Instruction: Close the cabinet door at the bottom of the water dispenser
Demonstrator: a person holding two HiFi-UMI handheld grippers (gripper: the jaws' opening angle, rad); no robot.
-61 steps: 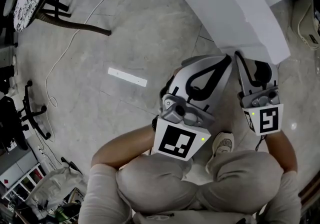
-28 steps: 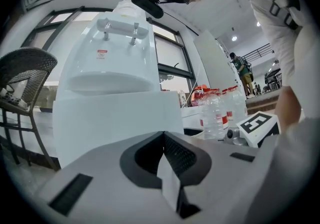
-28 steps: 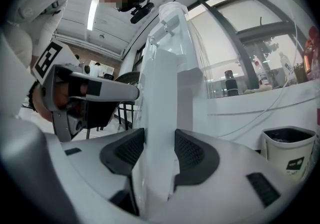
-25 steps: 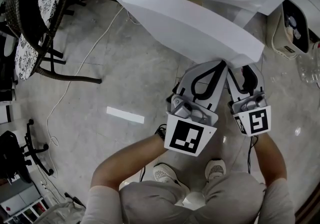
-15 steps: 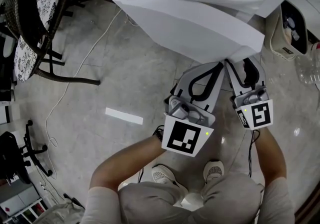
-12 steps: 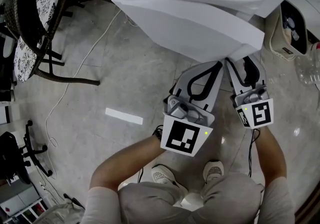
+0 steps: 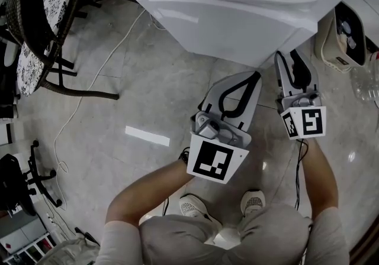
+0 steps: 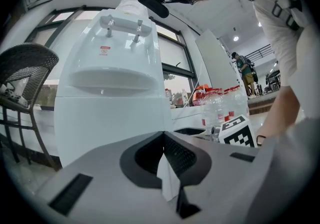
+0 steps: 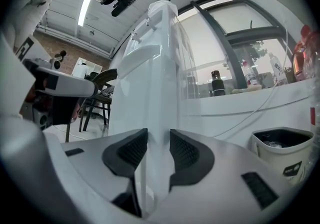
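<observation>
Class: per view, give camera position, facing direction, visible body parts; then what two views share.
Head view: on head, facing floor; forearms, legs, left hand-held gripper, right hand-held gripper.
Left gripper view: behind shut jaws, facing water dispenser; torso.
Right gripper view: behind parted jaws, just closing, nothing gripped, facing dispenser's corner; shirt.
Shared: the dispenser.

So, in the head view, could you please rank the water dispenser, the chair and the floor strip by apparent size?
Largest to smallest:
water dispenser
chair
floor strip

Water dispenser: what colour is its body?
The water dispenser is plain white; the left gripper view shows it best.
</observation>
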